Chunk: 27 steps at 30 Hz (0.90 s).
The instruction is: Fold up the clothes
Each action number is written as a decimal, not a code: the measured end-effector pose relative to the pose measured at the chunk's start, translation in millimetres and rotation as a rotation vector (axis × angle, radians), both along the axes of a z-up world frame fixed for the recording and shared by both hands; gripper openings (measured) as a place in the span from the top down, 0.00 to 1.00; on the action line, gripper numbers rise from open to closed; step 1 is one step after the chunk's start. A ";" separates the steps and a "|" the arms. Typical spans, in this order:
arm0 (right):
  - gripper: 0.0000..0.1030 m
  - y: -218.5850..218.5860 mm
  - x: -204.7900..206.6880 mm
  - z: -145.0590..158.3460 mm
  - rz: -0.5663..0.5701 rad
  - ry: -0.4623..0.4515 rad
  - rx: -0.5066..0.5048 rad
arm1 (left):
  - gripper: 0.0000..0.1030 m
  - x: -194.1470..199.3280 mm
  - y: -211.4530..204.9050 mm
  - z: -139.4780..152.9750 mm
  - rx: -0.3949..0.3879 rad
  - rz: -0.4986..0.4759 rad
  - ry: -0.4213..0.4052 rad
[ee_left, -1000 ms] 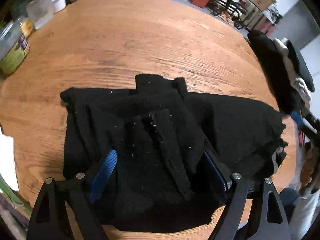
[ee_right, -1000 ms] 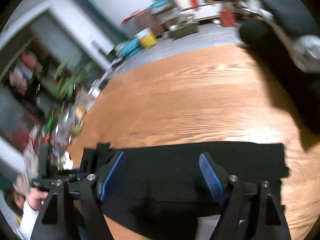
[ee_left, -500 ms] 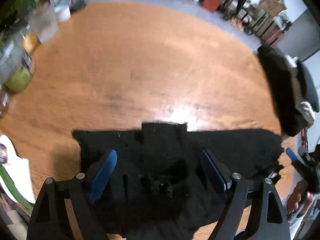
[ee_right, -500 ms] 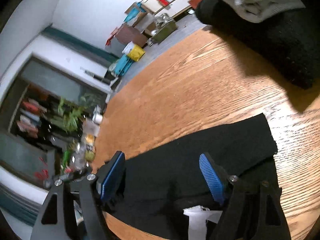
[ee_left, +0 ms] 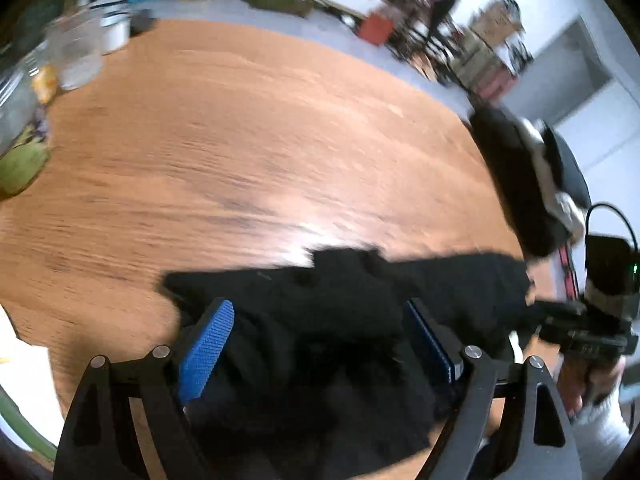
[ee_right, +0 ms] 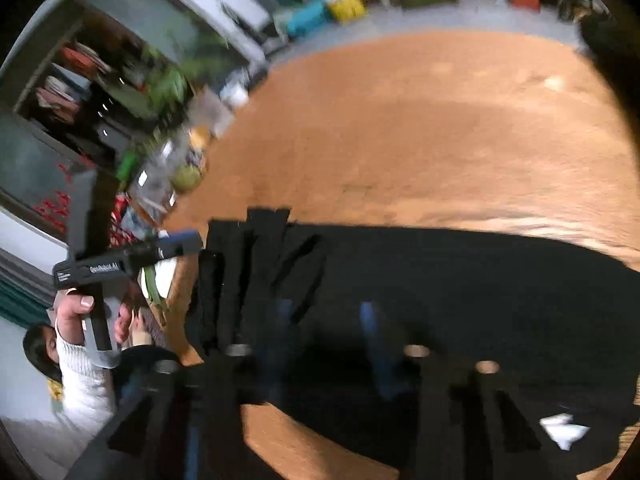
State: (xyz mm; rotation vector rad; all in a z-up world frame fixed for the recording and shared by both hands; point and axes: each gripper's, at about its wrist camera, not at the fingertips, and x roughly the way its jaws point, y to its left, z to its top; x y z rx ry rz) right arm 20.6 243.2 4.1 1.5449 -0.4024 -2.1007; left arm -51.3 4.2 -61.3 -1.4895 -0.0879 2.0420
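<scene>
Black fabric garment (ee_left: 352, 320) lies flat-ish on the round brown wooden tabletop (ee_left: 240, 140), at the near edge, about 6 o'clock in both wrist views. In the left wrist view it reads as a wide low strip running from 8 o'clock across to 3 o'clock, with a bunched lump in the middle and a small tab sticking up along its far edge. In the right wrist view several narrow overlapping strips or pleats sit at its 9 o'clock end, the rest spreads smooth toward 3 o'clock.

Left tool (ee_left: 320, 340): blue pads wide apart, garment lies under and between them, pads not pressing on it, so nothing gripped.

Right tool (ee_right: 328, 332): heavily blurred; its jaws have just been closing, cloth lies between the blue pads, but whether they pinch it cannot be told from the smear. A white scrap (ee_right: 564, 432) shows at 4 o'clock near the garment's edge; could be a label, unclear.

Progress judgement: partway. Garment looks already doubled at least once into a strip, not yet a compact packet. Left to do: probably another fold across its length, then move it to the pile.

Dark stack of clothes with a pale knit piece (ee_left: 532, 176) sits at 3 o'clock on the tabletop edge, well apart from the strip; likely the finished pile. Jars and clutter (ee_left: 76, 56) at 10 o'clock, away from the work
</scene>
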 end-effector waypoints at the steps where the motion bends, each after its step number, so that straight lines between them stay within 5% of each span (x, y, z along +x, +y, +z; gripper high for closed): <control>1: 0.76 -15.1 -7.5 -4.8 0.014 -0.032 0.005 | 0.17 -3.7 -8.5 -5.7 0.015 0.019 -0.008; 3: 0.73 -35.0 -21.8 -16.8 0.019 -0.095 0.024 | 0.17 -10.6 -19.9 -15.1 0.033 0.041 -0.039; 5: 0.56 -50.0 -35.0 -27.4 0.011 -0.148 0.017 | 0.17 -14.4 -26.2 -17.7 0.058 0.036 -0.067; 10: 0.56 -76.0 -58.0 -42.5 0.002 -0.199 0.005 | 0.17 -21.6 -42.1 -9.9 0.126 0.001 -0.094; 13: 0.71 -89.9 -60.9 -46.2 0.033 -0.192 0.072 | 0.17 -19.9 -43.4 -8.2 0.136 -0.026 -0.099; 14: 0.93 -90.8 -60.1 -44.6 0.033 -0.194 0.070 | 0.17 -19.1 -43.9 -8.5 0.139 -0.034 -0.101; 21: 0.96 -65.3 -42.6 -29.9 -0.089 -0.263 -0.062 | 0.17 -14.6 -45.8 -15.4 0.122 -0.070 -0.129; 25: 0.94 -55.5 -52.3 -73.8 -0.099 -0.368 0.046 | 0.17 -10.6 -40.4 -16.6 0.124 -0.094 -0.134; 27: 0.89 -58.3 -55.9 -68.3 -0.074 -0.348 0.063 | 0.17 -7.6 -39.6 -16.4 0.129 -0.100 -0.138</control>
